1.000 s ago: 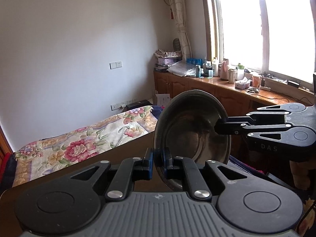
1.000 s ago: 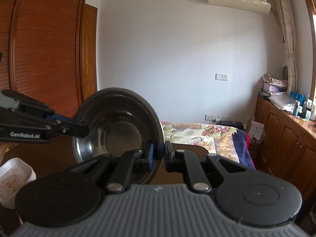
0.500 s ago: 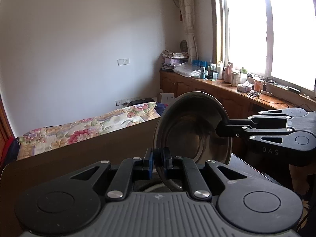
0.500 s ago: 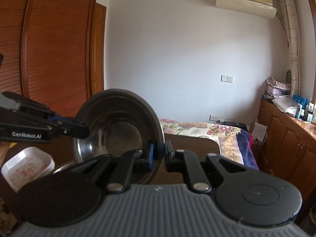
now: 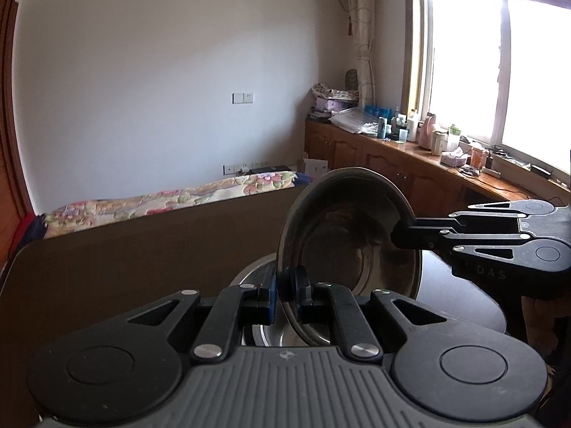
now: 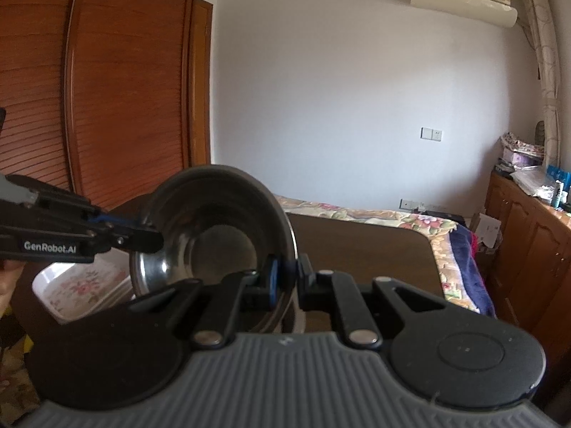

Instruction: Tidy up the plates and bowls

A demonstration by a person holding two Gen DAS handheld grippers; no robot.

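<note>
Left wrist view showed a steel bowl (image 5: 348,235) held up on edge above the dark surface (image 5: 142,249), its hollow turned toward that camera. The left gripper (image 5: 285,297) pinched the bowl's near rim between its fingers (image 5: 266,296), and the right gripper (image 5: 401,235) reached in from the side and nipped the far rim. Two grips on opposite edges made sense to me: a thin, slick rim held at one point alone would likely swing or slip.

Right wrist view agreed. There the right gripper (image 6: 287,281) was closed on the rim at the bowl's lower right, and the left gripper (image 6: 153,240) came in from the left onto the other edge.

Just under the tilted bowl, a second steel bowl (image 5: 257,271) sat on the surface, part hidden behind the fingers. I judged the tilt was for nesting the held bowl into that one. A white floral dish (image 6: 82,285) stood beside it, apart from the metal ware, which suggested sorting by kind.
</note>
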